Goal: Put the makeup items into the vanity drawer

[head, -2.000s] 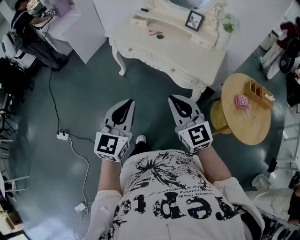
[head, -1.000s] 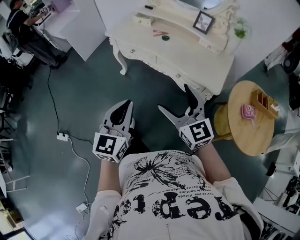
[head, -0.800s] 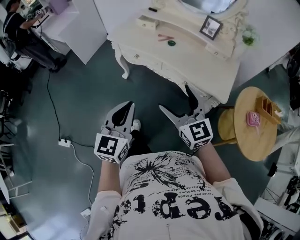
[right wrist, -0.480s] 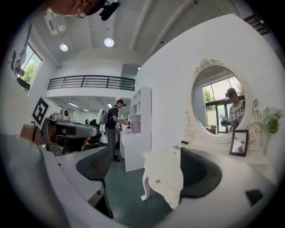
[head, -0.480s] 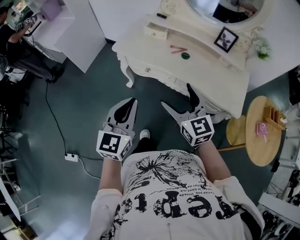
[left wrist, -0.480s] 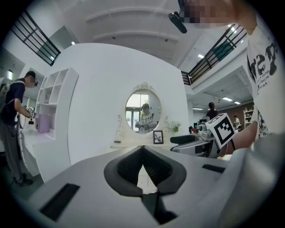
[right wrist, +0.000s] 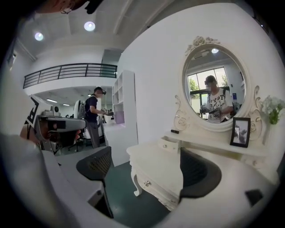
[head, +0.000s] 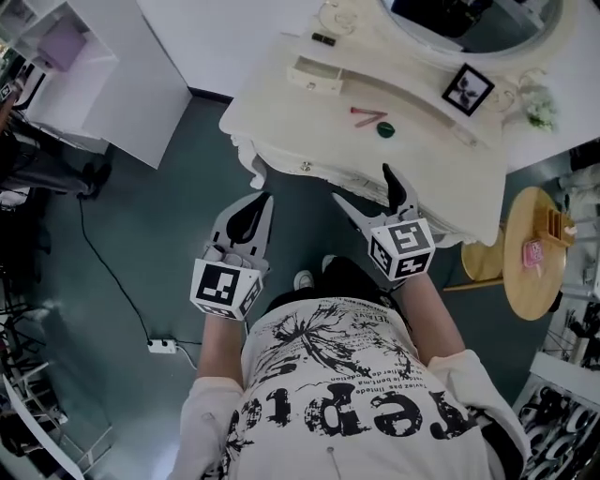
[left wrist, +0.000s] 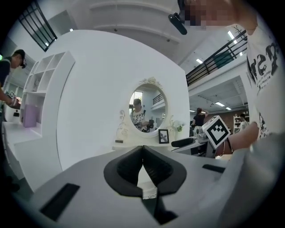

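The cream vanity [head: 422, 178] stands just ahead, its front drawers closed, one with a small knob [head: 306, 167]. On its top lie two pink pencils [head: 367, 116] and a small round green item [head: 385, 130]. My right gripper [head: 363, 185] is open and empty, one finger over the vanity's front edge. In the right gripper view the vanity [right wrist: 156, 171] and a drawer knob [right wrist: 147, 183] show between the spread fingers [right wrist: 95, 164]. My left gripper [head: 266, 199] is shut and empty, short of the vanity over the floor. In its own view the left gripper [left wrist: 142, 151] has its jaws pressed together.
An oval mirror [head: 478, 19], a photo frame [head: 467, 89], a small drawer box [head: 314, 75] and flowers [head: 539, 108] sit on the vanity's back. A round wooden side table [head: 530, 281] stands right. A white shelf unit [head: 94, 75] stands left, a power strip [head: 161, 346] on the floor.
The person has walked up to the vanity, which is now close under the grippers. The right gripper went from shut to open early on. The left gripper stayed shut.
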A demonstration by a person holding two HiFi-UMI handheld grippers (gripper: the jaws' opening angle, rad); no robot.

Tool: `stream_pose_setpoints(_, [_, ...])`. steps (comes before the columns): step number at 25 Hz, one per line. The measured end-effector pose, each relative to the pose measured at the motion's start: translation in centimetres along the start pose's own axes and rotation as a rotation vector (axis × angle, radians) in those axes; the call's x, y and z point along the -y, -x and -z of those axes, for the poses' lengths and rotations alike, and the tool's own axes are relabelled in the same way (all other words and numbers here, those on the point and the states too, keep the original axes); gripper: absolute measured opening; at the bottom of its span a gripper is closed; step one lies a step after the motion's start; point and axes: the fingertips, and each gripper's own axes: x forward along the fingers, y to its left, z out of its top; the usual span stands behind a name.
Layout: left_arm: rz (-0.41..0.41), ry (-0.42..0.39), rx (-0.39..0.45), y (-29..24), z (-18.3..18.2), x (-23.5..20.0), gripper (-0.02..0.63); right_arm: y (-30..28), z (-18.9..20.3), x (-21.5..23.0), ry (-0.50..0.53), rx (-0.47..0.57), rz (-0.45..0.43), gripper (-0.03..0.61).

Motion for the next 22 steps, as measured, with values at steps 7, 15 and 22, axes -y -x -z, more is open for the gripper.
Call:
stream_pose_setpoints(7, [0.099,-0.019,-0.038,-9.1,0.9,-3.2,0.014,-6.1,1.6,6.6,-0.039,-0.069,0.091,0.480])
stream_pose_setpoints(15, [0.236,-0.030,-0.118,-22.9,0.9,-6.5,0.014,-13.4,4.0,17.1,-0.138,-0.205,0.200,0.463])
stream_pose_setpoints(22, [0.367,-0.058,-0.178,-33.4,2.0,-7.1,0.014,-17.3,9.3,23.5,-0.209,-0.402,0.289,0.419])
